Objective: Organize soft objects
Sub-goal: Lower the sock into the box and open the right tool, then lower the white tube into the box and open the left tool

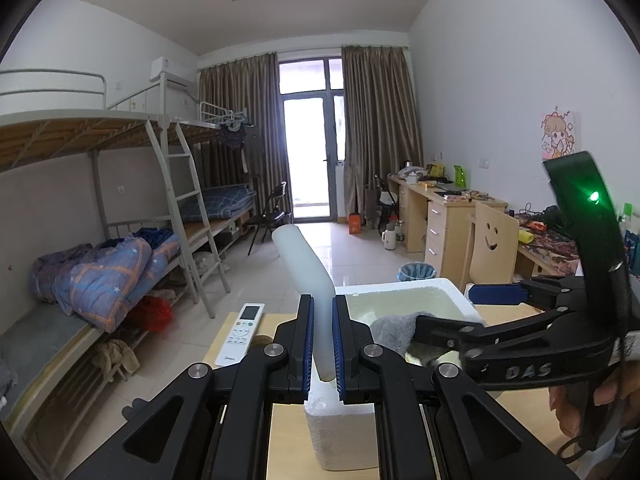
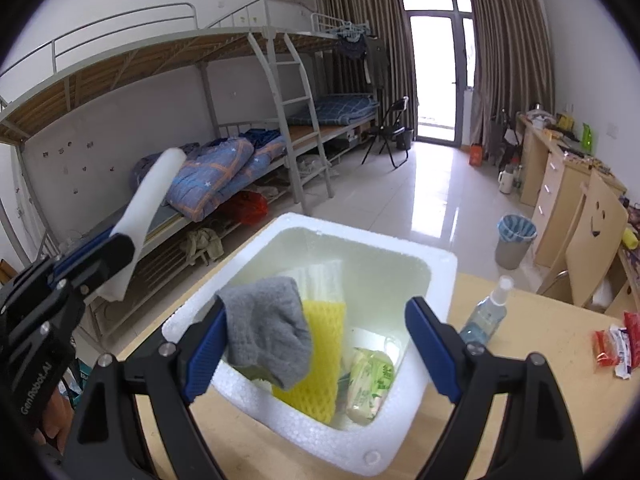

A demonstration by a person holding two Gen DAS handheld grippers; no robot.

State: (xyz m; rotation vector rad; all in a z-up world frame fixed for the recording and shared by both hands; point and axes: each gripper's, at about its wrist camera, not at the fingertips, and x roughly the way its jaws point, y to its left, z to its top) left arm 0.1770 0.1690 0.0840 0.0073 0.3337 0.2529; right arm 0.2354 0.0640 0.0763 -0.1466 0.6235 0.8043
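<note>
A white foam box stands on the wooden table. Inside lie a yellow foam net, a white foam net and a green-printed tissue pack. A grey sock hangs against the left finger of my right gripper, which is open over the box. My left gripper is shut on a white foam tube, held upright above the box's near corner; it also shows in the right wrist view. The sock shows by the right gripper.
A white remote control lies at the table's left edge. A spray bottle and red snack packets sit right of the box. A wooden chair, desks, a bin and bunk beds surround the table.
</note>
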